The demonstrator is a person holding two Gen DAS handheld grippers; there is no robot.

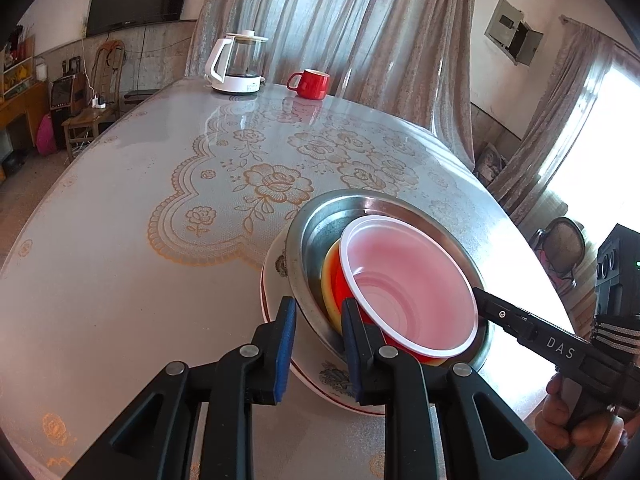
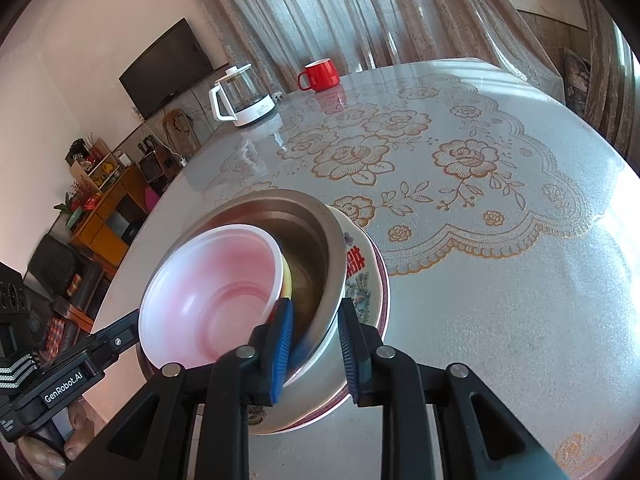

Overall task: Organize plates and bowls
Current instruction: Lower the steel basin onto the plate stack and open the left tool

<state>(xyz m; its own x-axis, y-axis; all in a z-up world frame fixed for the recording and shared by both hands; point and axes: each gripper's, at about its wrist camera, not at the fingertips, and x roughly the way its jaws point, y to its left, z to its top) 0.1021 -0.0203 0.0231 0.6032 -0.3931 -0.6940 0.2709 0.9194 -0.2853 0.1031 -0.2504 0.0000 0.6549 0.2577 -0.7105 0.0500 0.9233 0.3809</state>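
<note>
While both grip opposite rims, left gripper [image 1: 318, 346] clamps metal bowl [image 1: 320, 220], right gripper [image 2: 316, 346] likewise, stack between.

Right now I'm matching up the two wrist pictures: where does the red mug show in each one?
Left wrist view: the red mug stands at the table's far edge, upper centre, just right of the white kettle.
Right wrist view: the red mug is again at the far edge, upper centre, right of the white kettle.
Shared landmark: the kettle, with the curtain behind.
</note>
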